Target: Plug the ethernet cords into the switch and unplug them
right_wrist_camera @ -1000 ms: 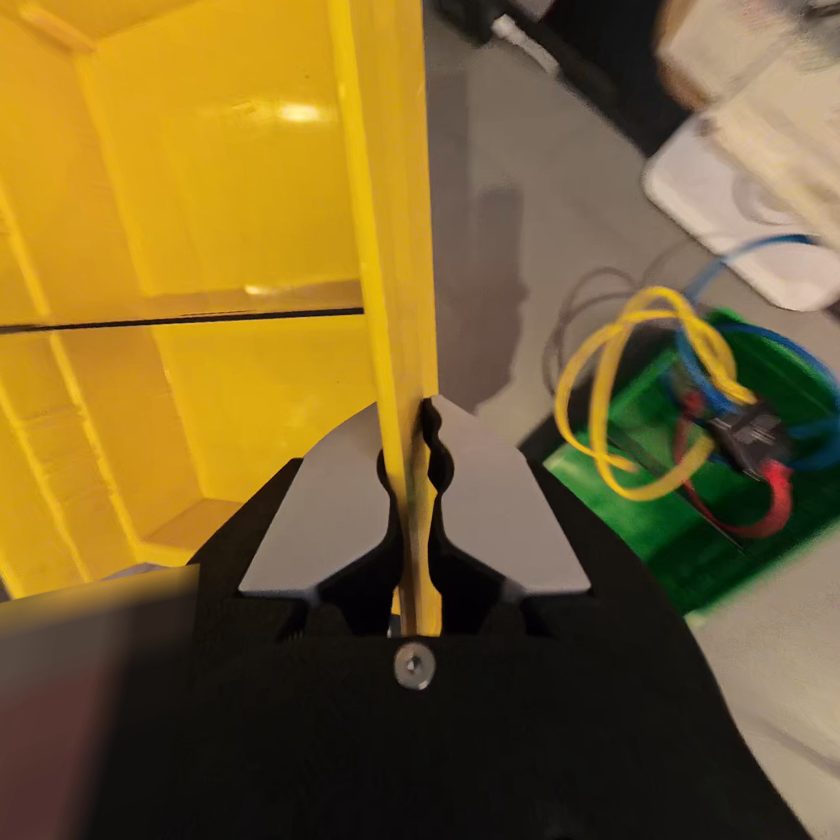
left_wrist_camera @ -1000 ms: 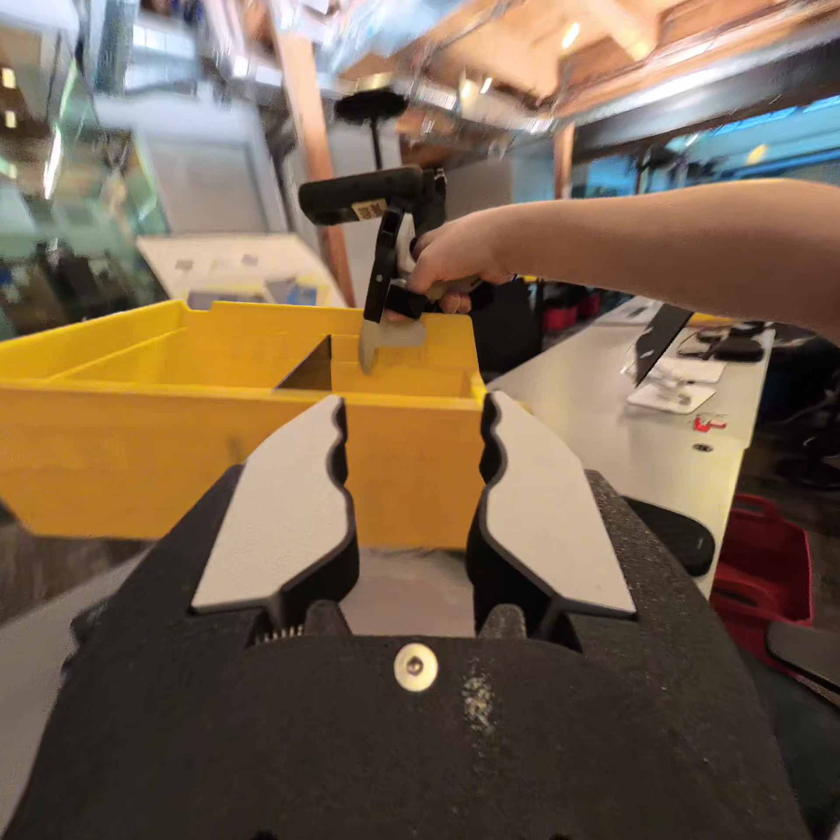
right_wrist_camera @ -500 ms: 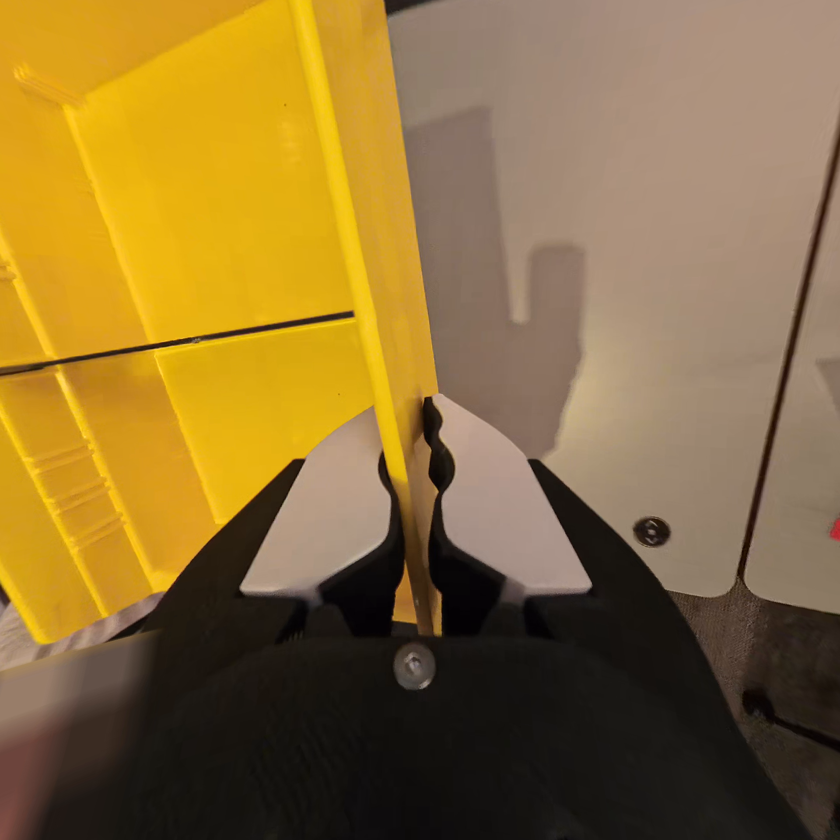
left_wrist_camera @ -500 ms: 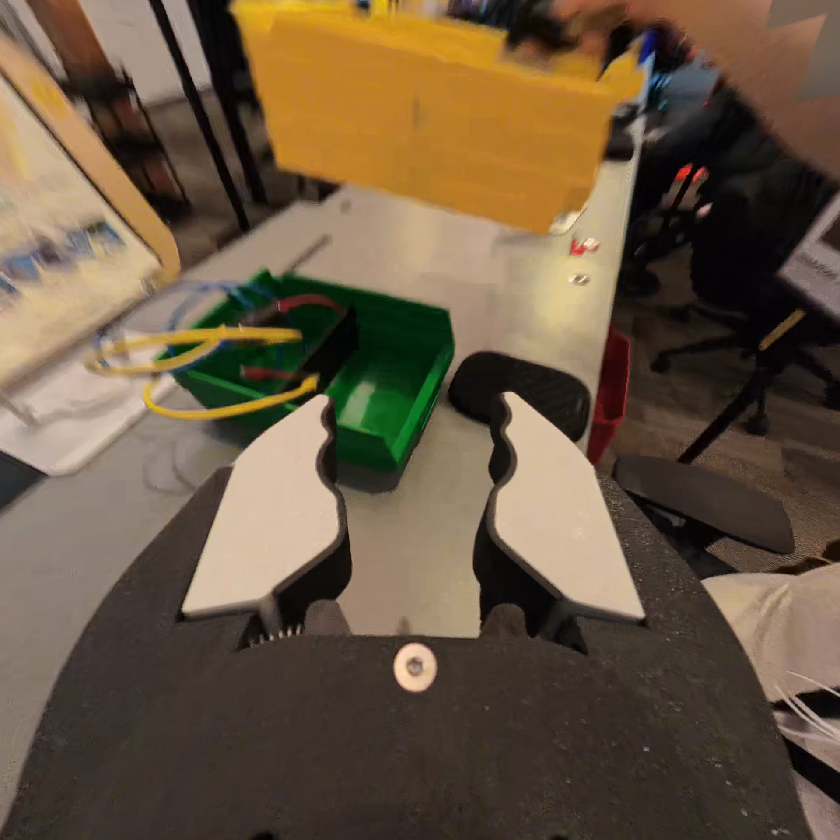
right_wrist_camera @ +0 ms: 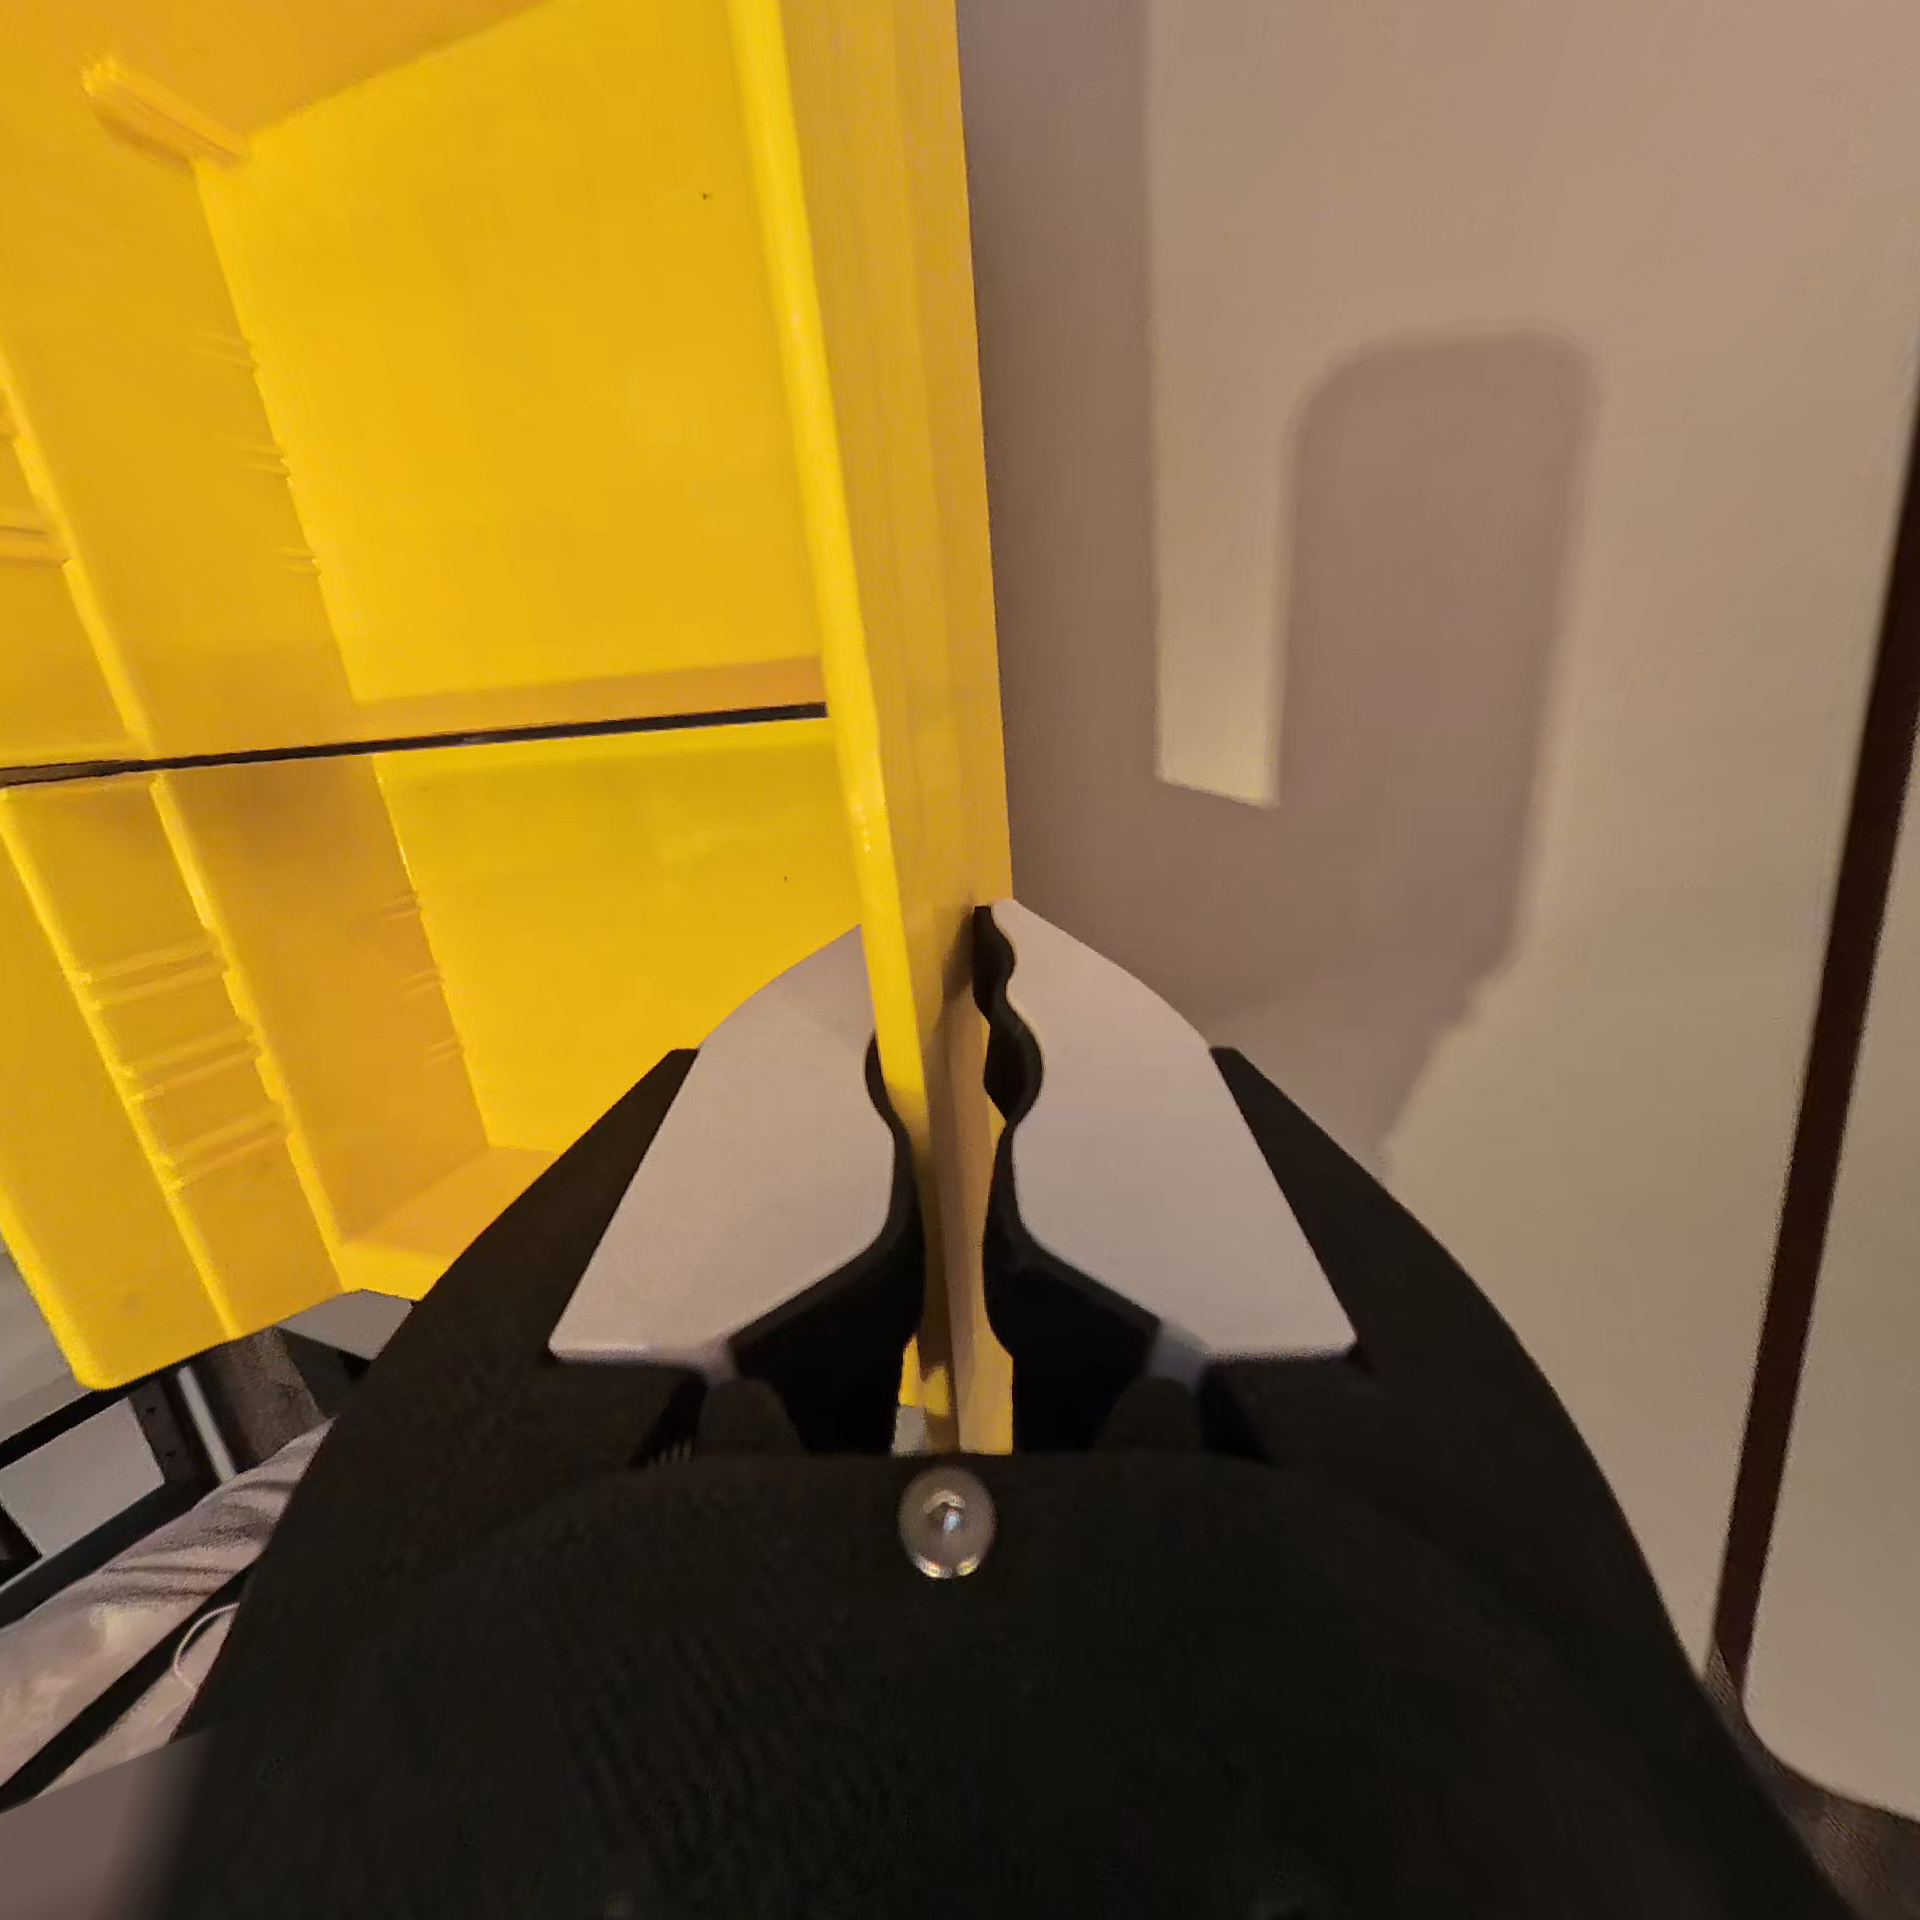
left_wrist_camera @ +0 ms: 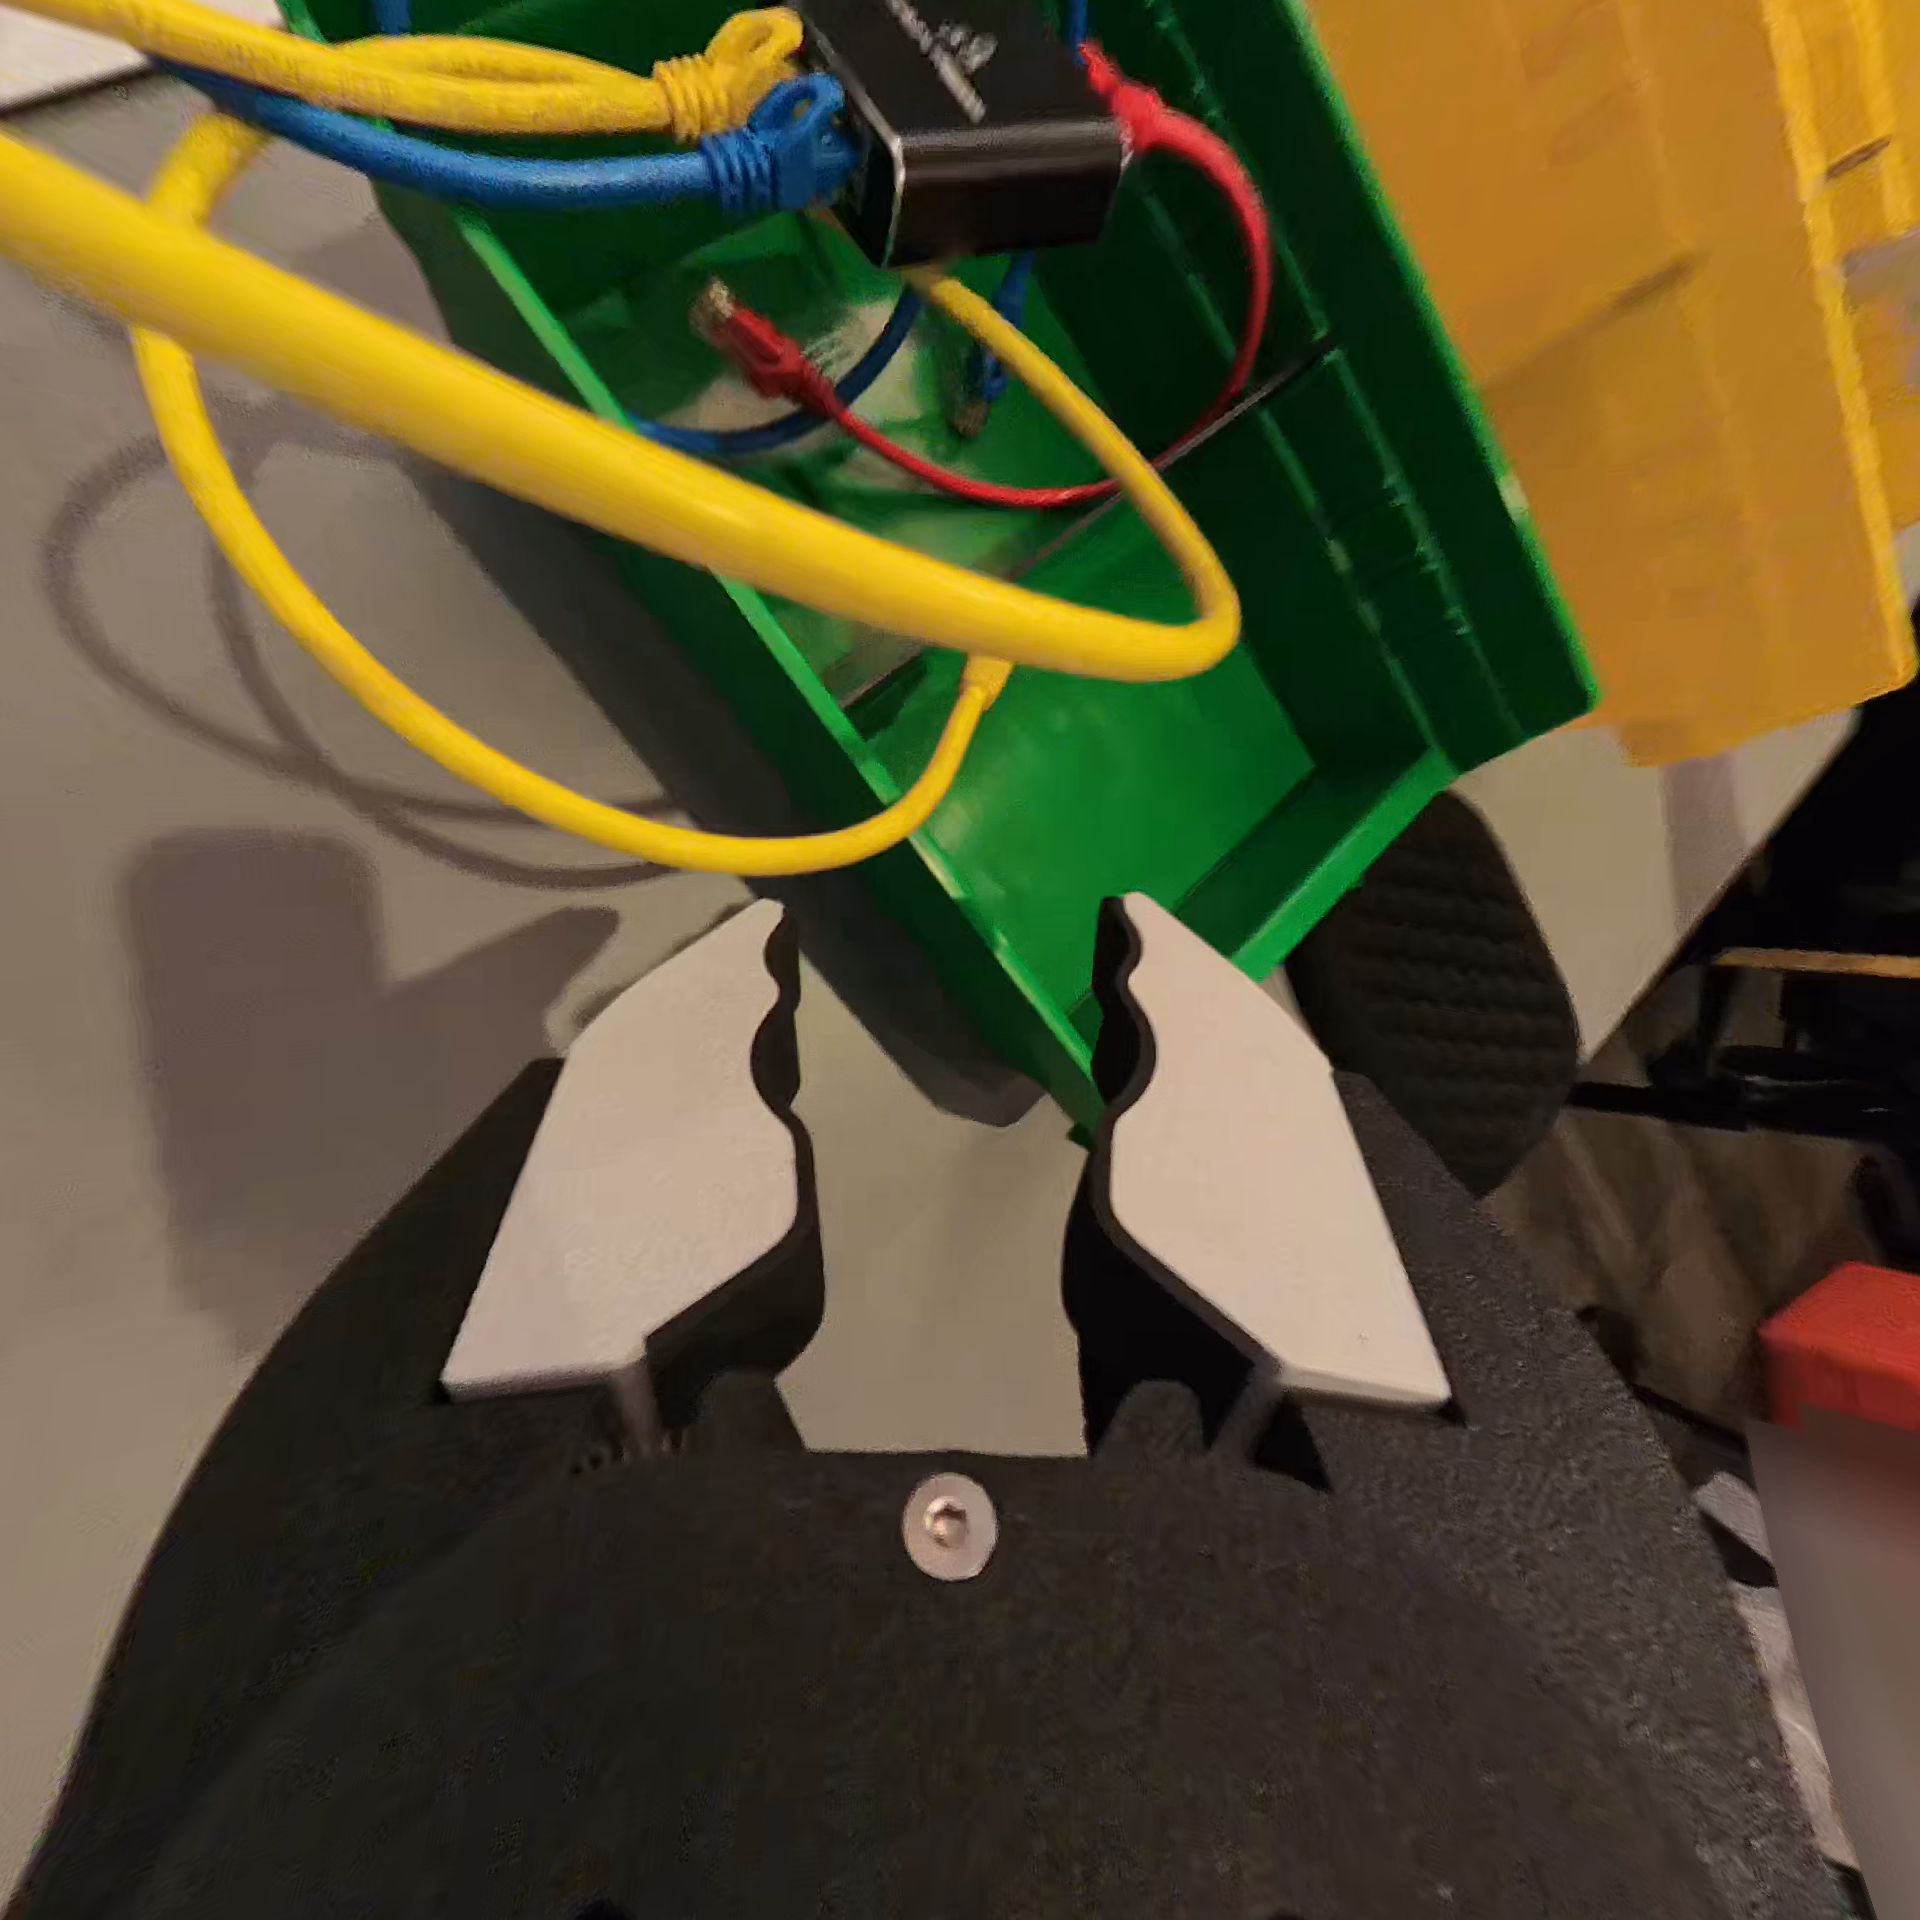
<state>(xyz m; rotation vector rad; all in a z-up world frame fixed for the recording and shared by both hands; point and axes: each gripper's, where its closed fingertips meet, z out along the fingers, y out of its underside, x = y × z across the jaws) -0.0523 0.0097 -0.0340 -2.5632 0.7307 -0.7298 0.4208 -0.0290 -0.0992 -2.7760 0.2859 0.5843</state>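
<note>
In the left wrist view a green bin (left_wrist_camera: 1091,790) lies on the grey table. It holds a black switch (left_wrist_camera: 966,135) with blue (left_wrist_camera: 582,177), yellow (left_wrist_camera: 540,468) and red (left_wrist_camera: 1247,270) ethernet cords looped around it. A loose red plug (left_wrist_camera: 743,332) lies in the bin. My left gripper (left_wrist_camera: 945,925) is open and empty, its jaws straddling the bin's near corner. My right gripper (right_wrist_camera: 925,935) is shut on the wall of a yellow bin (right_wrist_camera: 520,468) and holds it above the table; the same yellow bin shows in the left wrist view (left_wrist_camera: 1662,312), just right of the green bin.
A black mesh pad (left_wrist_camera: 1444,987) lies at the table's right edge beside the green bin. A red object (left_wrist_camera: 1839,1351) sits below the table edge. A dark seam (right_wrist_camera: 1818,935) runs between table panels in the right wrist view. The grey tabletop (left_wrist_camera: 208,935) spreads to the left. To reach the loose red plug (left_wrist_camera: 743,332) in a straight line is about 15 centimeters for my left fingers, about 45 centimeters for my right.
My left gripper has swung down and moved in close to the green bin's corner. My right gripper keeps its hold on the yellow bin and has carried it over the table.
</note>
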